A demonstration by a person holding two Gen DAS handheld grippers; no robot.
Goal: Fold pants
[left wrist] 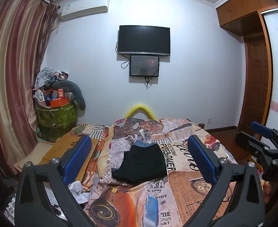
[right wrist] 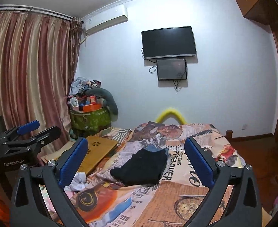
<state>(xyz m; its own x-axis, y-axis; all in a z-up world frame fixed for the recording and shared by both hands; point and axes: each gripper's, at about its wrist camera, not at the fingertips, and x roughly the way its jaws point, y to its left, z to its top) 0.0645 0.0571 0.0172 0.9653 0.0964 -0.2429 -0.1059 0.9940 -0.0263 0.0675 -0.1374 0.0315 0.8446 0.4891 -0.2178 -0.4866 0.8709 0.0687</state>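
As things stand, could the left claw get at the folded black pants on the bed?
Probably yes. The left claw stands open and empty, aimed at the black pants, which lie folded on the bedspread ahead with nothing between. The right claw is off to the side, out of its path.

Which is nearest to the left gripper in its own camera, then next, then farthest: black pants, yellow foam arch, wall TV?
From the left gripper:
1. Black pants, folded on the bedspread, straight ahead.
2. Yellow foam arch, at the bed's far end.
3. Wall TV, high on the far wall.

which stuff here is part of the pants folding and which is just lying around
Job: folded black pants; blue jeans under them; left gripper; right gripper, both open.
Lying about: wooden lap desk; crumpled white cloth; green bag of clutter.
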